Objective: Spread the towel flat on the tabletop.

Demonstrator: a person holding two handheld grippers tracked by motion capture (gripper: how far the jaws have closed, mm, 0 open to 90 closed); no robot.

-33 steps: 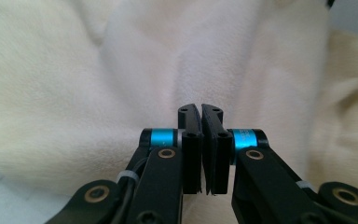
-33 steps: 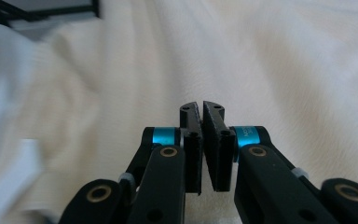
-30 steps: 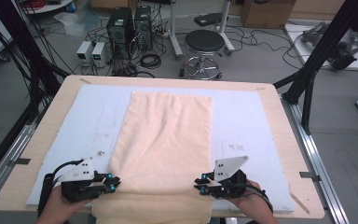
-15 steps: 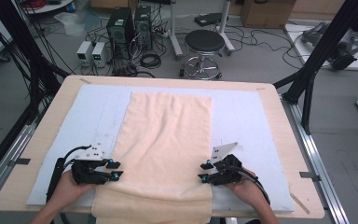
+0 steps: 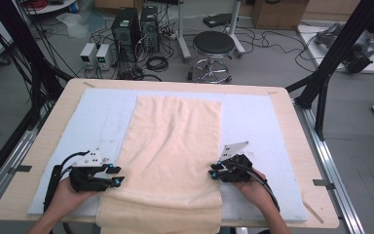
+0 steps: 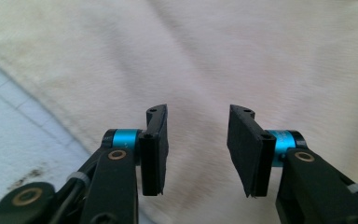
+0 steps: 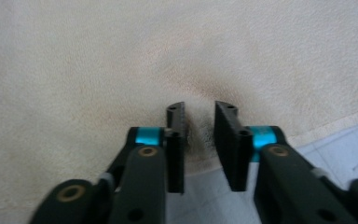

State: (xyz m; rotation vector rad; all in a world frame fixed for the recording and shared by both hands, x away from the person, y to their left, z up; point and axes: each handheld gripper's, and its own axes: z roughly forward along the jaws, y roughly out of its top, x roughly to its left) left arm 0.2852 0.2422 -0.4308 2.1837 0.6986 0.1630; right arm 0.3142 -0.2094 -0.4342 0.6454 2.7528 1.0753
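Left tongs (image 5: pixel 117 175) spread and right tongs (image 5: pixel 213 171) nearly together should pinch both towel (image 5: pixel 175 141) edges evenly before lifting

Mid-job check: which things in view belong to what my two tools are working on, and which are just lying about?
In the job:
- cream towel
- left tool, open at the towel's left edge
- right tool, jaws a little apart at its right edge
- blue mat under the towel

Lying about:
- black stool
- computer towers
- floor cables
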